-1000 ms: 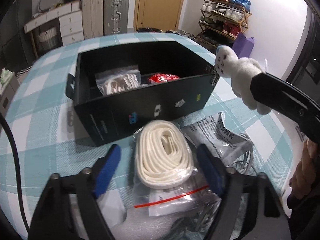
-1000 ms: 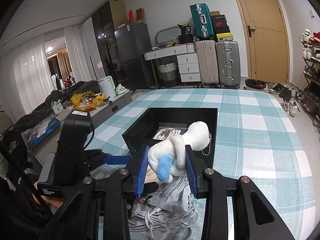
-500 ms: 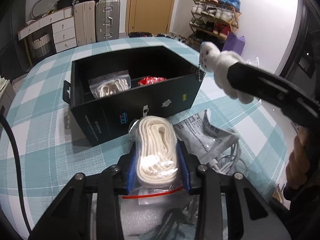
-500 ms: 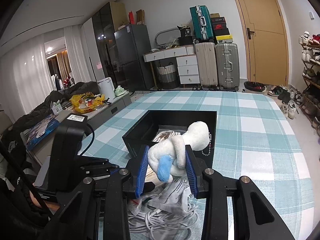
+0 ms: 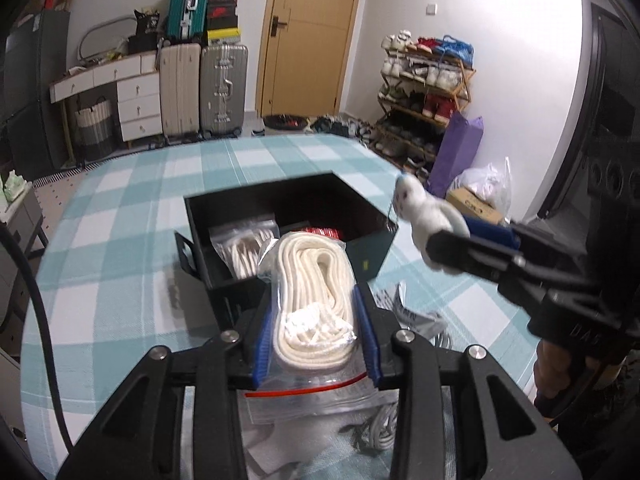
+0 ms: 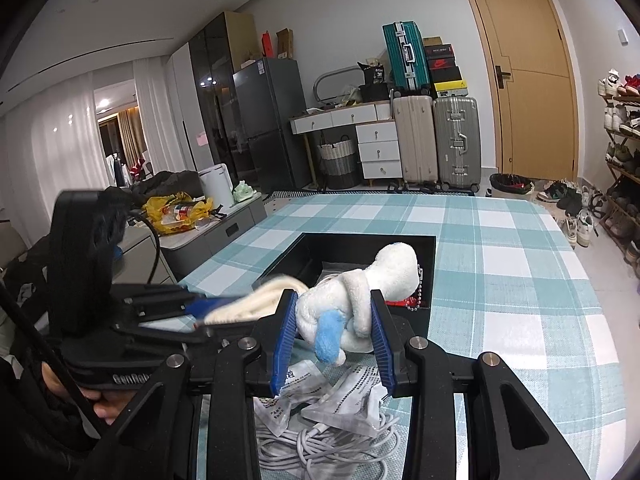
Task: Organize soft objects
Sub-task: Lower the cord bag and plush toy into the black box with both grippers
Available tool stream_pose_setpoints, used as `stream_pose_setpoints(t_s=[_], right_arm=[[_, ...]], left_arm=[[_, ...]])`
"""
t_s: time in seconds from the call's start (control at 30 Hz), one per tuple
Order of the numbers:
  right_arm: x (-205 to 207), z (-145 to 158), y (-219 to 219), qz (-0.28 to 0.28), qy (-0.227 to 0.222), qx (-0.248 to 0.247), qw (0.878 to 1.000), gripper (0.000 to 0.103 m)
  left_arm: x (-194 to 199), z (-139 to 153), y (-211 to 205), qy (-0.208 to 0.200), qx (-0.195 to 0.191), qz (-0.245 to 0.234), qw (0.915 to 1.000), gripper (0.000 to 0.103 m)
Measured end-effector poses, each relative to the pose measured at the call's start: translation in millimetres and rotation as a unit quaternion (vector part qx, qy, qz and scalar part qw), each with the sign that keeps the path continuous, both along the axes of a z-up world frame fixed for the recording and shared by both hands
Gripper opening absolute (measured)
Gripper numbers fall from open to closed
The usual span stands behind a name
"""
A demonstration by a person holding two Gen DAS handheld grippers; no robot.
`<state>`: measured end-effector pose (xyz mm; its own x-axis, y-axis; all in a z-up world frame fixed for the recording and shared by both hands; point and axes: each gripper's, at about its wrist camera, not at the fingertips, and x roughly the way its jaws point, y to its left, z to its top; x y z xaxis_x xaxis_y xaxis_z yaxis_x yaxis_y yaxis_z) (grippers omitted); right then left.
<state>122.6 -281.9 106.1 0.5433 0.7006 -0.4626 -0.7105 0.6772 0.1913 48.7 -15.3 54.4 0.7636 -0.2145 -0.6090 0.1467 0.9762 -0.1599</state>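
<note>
My left gripper is shut on a clear zip bag holding a coiled white rope and holds it lifted, just in front of the open black box. My right gripper is shut on a white plush toy with a blue tail, held above the box's near right corner; the toy also shows in the left wrist view. Inside the box lie another bagged white rope and a red packet.
The box stands on a table with a teal and white checked cloth. Below the grippers lie plastic packets and a loose white cable. Suitcases, drawers and a shoe rack stand beyond the table.
My left gripper closed on the bagged rope and lifted it off the table toward the box. My right gripper kept hold of the plush toy, staying near the box's right corner.
</note>
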Motion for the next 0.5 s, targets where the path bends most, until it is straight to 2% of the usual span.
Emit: stream_pose_setpoints(t_s=[0.37,0.5], right_arm=[[-0.6,3.8,3.5,0.001,0.003,0.003,1.000,0.035],[4.5,2.7,7.3,-0.001,0.016,0.003,1.000,0.035]], left_arm=[[7.8,14.0,21.7,-0.027,-0.008,0.023,0.9993,0.035],[13.0,16.5,28.4,-0.033,-0.013,0.030,0.9989,0.035]])
